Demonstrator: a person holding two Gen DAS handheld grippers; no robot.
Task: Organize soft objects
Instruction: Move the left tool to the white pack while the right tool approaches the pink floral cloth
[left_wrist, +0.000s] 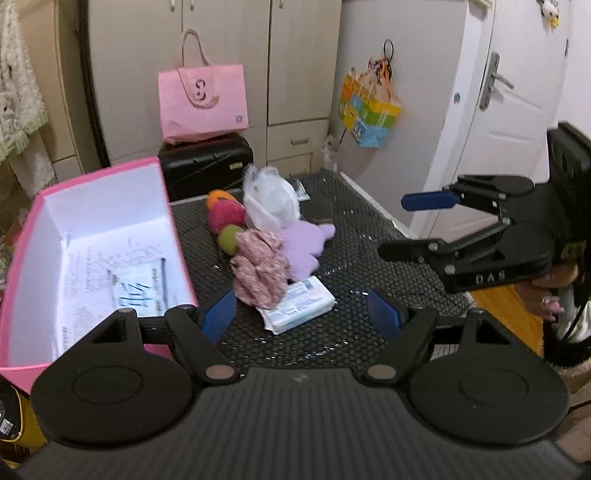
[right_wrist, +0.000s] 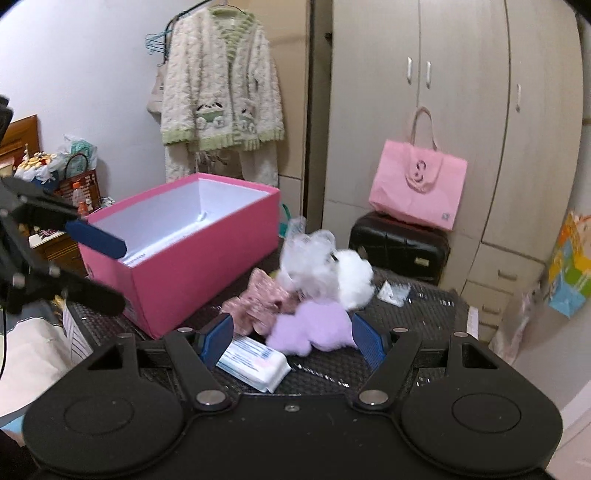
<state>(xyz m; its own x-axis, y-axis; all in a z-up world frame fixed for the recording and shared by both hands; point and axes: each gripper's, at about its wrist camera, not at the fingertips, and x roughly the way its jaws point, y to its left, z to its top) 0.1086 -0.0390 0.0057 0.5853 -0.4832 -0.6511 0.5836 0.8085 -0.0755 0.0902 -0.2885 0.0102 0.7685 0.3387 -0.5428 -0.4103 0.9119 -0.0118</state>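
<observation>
Both the left gripper (left_wrist: 301, 314) and the right gripper (right_wrist: 291, 341) hang wide open and empty over the black mat (left_wrist: 369, 236). The soft things lie heaped just ahead of their fingertips: a tissue pack (left_wrist: 301, 304) nearest, then a pink scrunchie (left_wrist: 260, 271) and a purple plush piece (left_wrist: 303, 245). The pink box (left_wrist: 92, 254) (open, only papers inside) stands left of the left gripper. The tissue pack looks light, squashy and slick-wrapped; pinching across its narrow middle seems safest.

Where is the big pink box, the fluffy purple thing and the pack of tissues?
Open pink cardboard box (right_wrist: 199, 273): right wrist view, on its long outer side wall.
Fluffy purple cloth (right_wrist: 314, 326): right wrist view, on its middle.
White-and-blue tissue pack (left_wrist: 301, 304): left wrist view, on its top face.
</observation>
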